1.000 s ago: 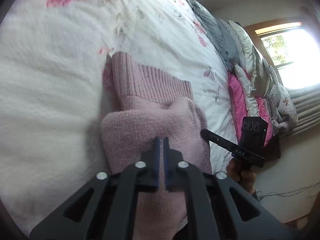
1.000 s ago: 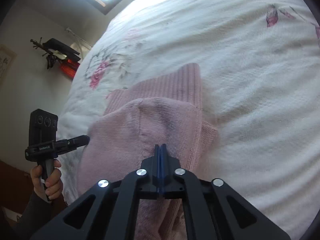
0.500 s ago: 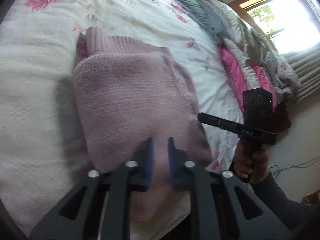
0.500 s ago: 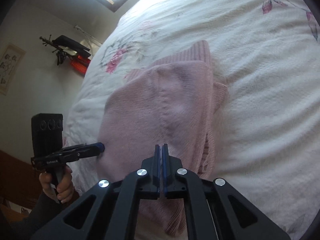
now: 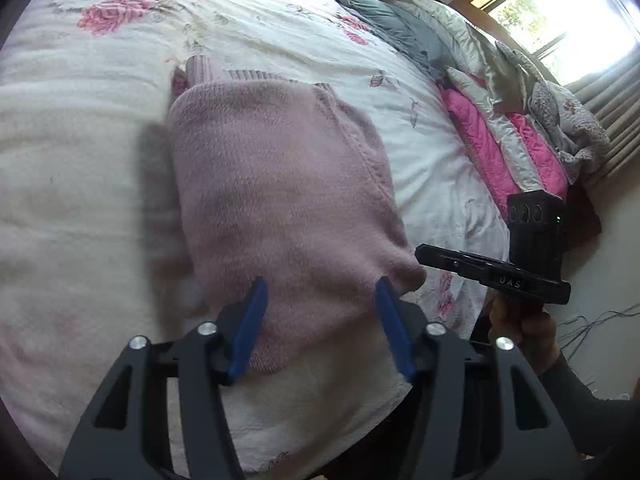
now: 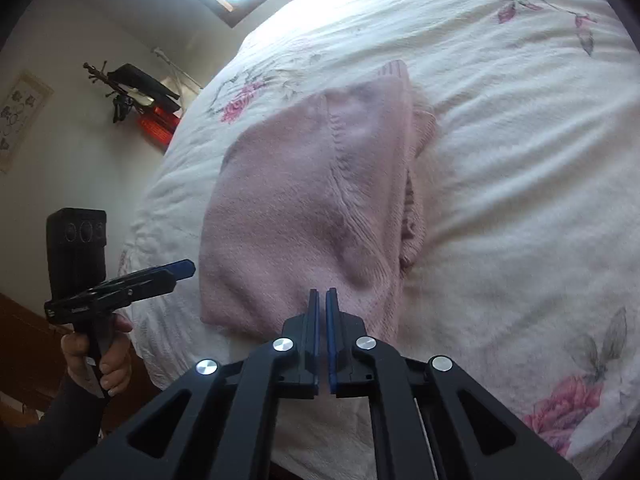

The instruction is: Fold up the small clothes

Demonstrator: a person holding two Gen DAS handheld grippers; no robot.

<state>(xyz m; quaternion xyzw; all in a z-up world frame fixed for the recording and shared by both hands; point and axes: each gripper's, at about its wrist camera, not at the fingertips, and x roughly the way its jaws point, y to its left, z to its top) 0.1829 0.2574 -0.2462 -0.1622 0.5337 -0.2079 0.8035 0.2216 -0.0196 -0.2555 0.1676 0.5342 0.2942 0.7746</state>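
Observation:
A pink knitted sweater (image 5: 280,184) lies folded on the white floral bedspread (image 5: 80,200), its ribbed hem at the far end. My left gripper (image 5: 320,296) is open just above the sweater's near edge, its blue pads wide apart with no cloth between them. In the right wrist view the sweater (image 6: 304,200) lies flat, and my right gripper (image 6: 322,294) hovers over its near edge. Its pads are together with only a thin slit and no cloth in it. Each gripper shows in the other's view: right gripper (image 5: 422,252), left gripper (image 6: 176,272), each held by a hand.
Pink and grey quilts (image 5: 500,140) are piled along the far side of the bed below a bright window (image 5: 560,12). A stand with dark items and a red box (image 6: 136,96) is by the wall. The bed's near edge drops off below both grippers.
The left gripper opened and let go of the sweater. Both grippers drew back toward the near edge. The raised fold of the sweater now lies flat.

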